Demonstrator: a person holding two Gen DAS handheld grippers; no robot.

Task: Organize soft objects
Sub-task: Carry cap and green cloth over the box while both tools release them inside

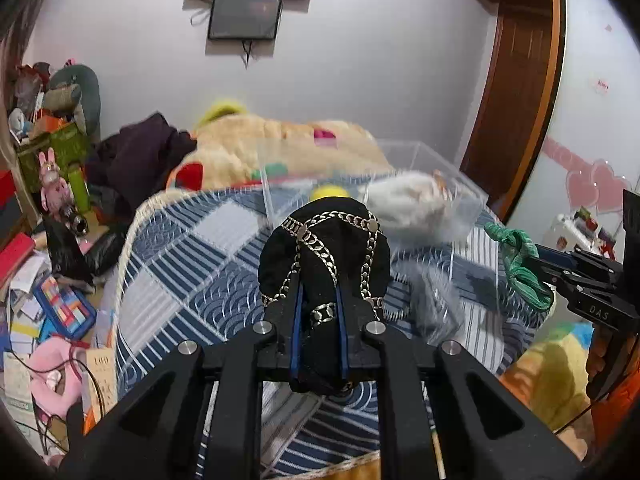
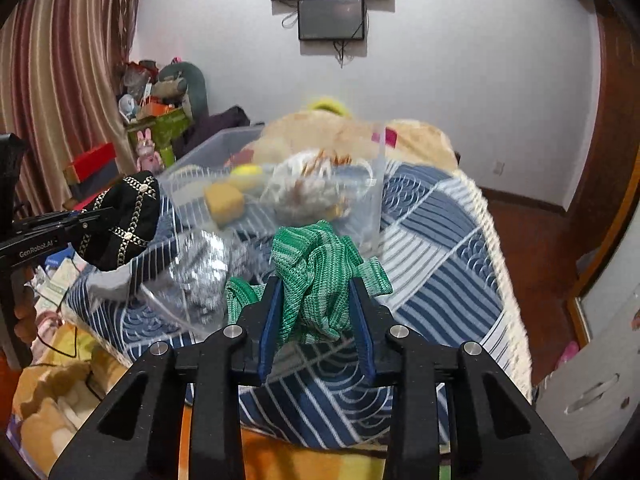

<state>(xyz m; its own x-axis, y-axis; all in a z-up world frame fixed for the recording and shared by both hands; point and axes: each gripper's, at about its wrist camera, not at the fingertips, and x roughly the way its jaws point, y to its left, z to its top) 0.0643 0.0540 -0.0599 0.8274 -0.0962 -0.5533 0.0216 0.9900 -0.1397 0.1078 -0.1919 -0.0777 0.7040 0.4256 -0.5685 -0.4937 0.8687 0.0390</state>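
Note:
My left gripper is shut on a black cloth pouch with silver chain trim, held above the bed; the pouch also shows in the right wrist view. My right gripper is shut on a crumpled green knit cloth, which also shows at the right of the left wrist view. Beyond both stands a clear plastic box on the bed. It holds a white fluffy toy, a yellow ball and a tan block.
A grey furry item lies on the blue patterned quilt in front of the box. A large beige plush and dark clothes lie behind. Cluttered toys and books cover the floor at left. A wooden door is at right.

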